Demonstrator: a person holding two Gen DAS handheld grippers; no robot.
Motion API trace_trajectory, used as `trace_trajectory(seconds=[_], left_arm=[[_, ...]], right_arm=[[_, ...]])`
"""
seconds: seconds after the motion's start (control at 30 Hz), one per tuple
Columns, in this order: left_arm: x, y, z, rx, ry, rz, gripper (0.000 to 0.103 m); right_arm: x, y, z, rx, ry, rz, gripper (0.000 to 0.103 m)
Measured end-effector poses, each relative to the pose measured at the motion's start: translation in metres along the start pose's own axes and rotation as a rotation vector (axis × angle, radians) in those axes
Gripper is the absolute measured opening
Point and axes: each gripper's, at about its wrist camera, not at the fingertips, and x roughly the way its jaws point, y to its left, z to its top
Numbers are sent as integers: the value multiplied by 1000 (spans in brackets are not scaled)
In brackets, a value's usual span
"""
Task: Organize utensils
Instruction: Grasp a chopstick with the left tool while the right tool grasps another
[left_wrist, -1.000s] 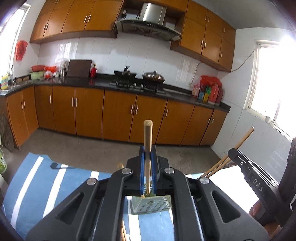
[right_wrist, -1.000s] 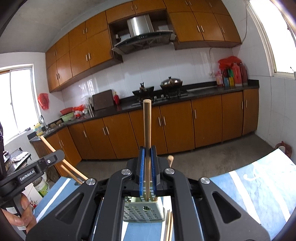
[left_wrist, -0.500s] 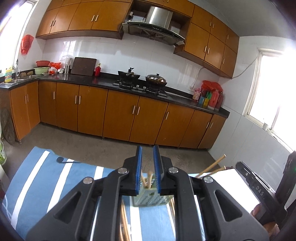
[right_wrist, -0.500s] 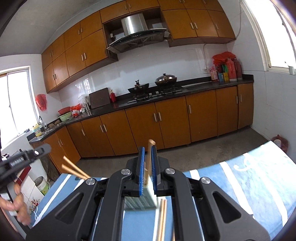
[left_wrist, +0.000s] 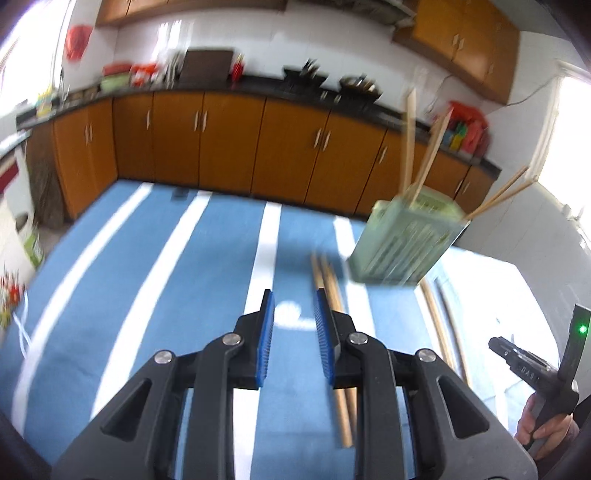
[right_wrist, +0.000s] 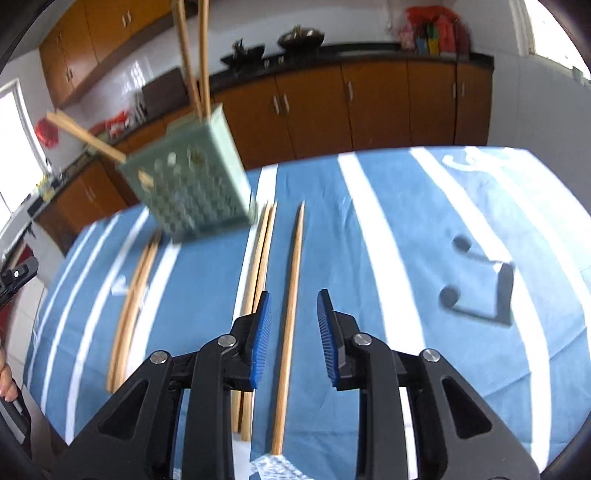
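A single long wooden chopstick (right_wrist: 290, 321) is seen flat on the blue-and-white striped cloth (right_wrist: 388, 258), pointing away between the parted, empty right gripper (right_wrist: 291, 332). The left gripper (left_wrist: 293, 332) is likewise spread empty.

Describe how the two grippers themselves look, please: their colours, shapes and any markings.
Both the left gripper and the right gripper are matte black, angular linkage frames with silver round bolts at the joints. Each finger carries a blue ribbed pad on its inner face. In the left wrist view, the other handheld unit shows white lettering, too blurred to read fully, and a green light.
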Motion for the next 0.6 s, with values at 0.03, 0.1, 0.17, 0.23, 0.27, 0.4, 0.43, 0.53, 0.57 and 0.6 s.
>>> trace_trajectory(seconds=[0.03,0.1,0.17,0.23,0.27,0.4,0.43,0.53,0.57,0.6], left_arm=[[5,2,-6,-8,15,0,24],[11,4,-11,-13,35,-4,24],[16,3,-17,-7,49,-14,23],[19,0,-21,2,62,-20,24],[22,-2,-24,5,69,-24,24],[33,-11,-31,12,107,-42,23],[36,-13,-33,13,116,-49,23],[46,-22,-41,23,149,-66,23],[49,-25,-43,31,159,-67,22],[52,-27,-45,39,169,-69,22]], right_arm=[[7,4,-4,-16,19,-6,26],[17,10,-11,-32,39,-20,26],[24,12,-12,-35,57,-38,26],[30,11,-14,-31,73,-51,23],[30,10,-15,-29,67,-54,21],[27,0,-14,-29,57,-102,8],[26,-6,-15,-13,53,-122,8],[25,-28,-8,77,45,-161,8],[25,-31,-7,88,46,-158,8],[25,-33,-7,90,49,-150,8]])
